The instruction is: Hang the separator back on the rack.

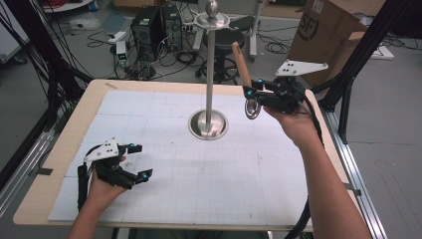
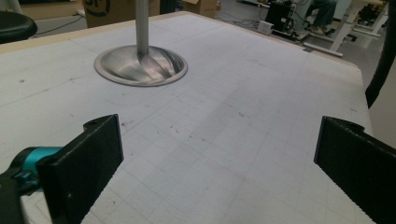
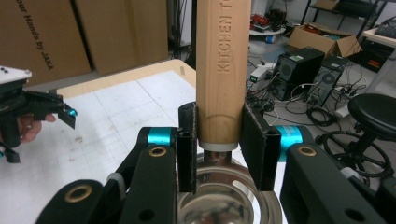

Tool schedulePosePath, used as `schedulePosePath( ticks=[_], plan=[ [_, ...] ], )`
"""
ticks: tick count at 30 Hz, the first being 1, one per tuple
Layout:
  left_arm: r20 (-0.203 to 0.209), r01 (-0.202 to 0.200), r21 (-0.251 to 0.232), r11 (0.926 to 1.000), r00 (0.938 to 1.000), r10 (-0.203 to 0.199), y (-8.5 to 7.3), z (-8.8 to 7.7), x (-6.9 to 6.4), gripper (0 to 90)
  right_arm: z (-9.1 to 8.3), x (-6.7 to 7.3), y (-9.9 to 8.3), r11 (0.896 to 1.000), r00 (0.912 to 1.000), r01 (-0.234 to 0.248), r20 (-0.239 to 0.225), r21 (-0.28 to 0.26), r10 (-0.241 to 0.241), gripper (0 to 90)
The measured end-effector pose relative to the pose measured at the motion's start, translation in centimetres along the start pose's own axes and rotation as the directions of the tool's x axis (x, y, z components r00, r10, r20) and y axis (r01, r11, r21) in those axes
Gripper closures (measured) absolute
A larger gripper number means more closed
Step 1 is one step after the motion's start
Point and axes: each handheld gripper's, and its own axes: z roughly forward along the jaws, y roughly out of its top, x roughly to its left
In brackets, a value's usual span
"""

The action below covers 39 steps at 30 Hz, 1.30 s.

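Smooth pale wooden handle point(image 3: 223, 70), shiny metal stand base point(image 2: 140, 65), matt gridded mat point(image 1: 199, 169)

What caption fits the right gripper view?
Right gripper clamps a wooden-handled kitchen utensil above the white table mat.

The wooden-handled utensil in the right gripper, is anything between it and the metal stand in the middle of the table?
Nothing visible stands between them. The right gripper holds the wooden-handled utensil in the air just to the right of the metal stand, with open space between them. The left gripper sits open, low at the table's near left.
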Motion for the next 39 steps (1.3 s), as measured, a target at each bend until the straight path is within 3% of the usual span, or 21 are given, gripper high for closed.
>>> schedulePosePath(
  ticks=[13,39],
  plan=[
    [-0.003,-0.001,0.001,1.0000,1.0000,0.001,0.0,0.0,0.1,1.8,0.1,-0.9,1.4,0.998,0.9984,-0.039,0.039,-0.041,0.040,68.8],
    [-0.007,0.002,0.007,1.0000,1.0000,-0.002,0.0,0.0,0.1,1.8,1.5,-1.1,2.4,0.997,0.9972,-0.066,0.032,-0.049,0.068,68.5]
  ],
)
